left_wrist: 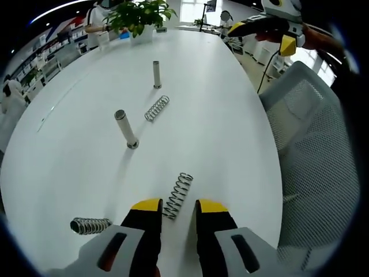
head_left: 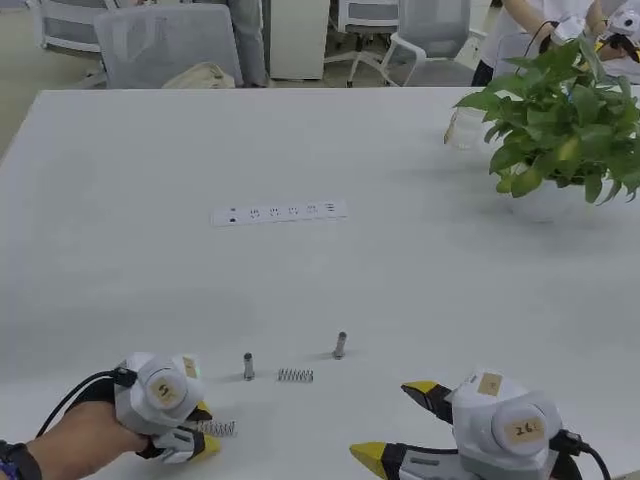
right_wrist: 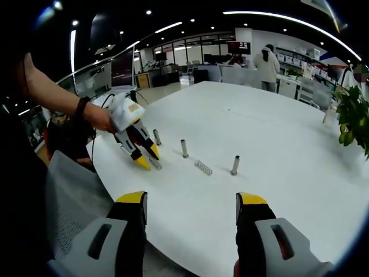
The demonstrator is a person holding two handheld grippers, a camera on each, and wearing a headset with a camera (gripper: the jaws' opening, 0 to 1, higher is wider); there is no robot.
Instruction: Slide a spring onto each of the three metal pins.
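Note:
Two upright metal pins (head_left: 248,366) (head_left: 340,345) stand near the table's front edge, with a loose spring (head_left: 295,376) lying between them. A second spring (left_wrist: 177,195) lies flat, its near end between the yellow fingertips of my left gripper (left_wrist: 180,205), which is open around it (head_left: 203,428). To the left lies a third coil (left_wrist: 90,225); whether it sits on a pin I cannot tell. The right gripper view shows a third pin (right_wrist: 156,137) beside the left gripper. My right gripper (head_left: 392,422) hovers open and holds nothing at the front right.
A white power strip (head_left: 280,212) lies mid-table. A potted plant (head_left: 565,120) stands at the back right, with a seated person behind it. Grey chairs (head_left: 165,45) line the far side. A mesh chair (left_wrist: 311,115) sits close to the table's near edge.

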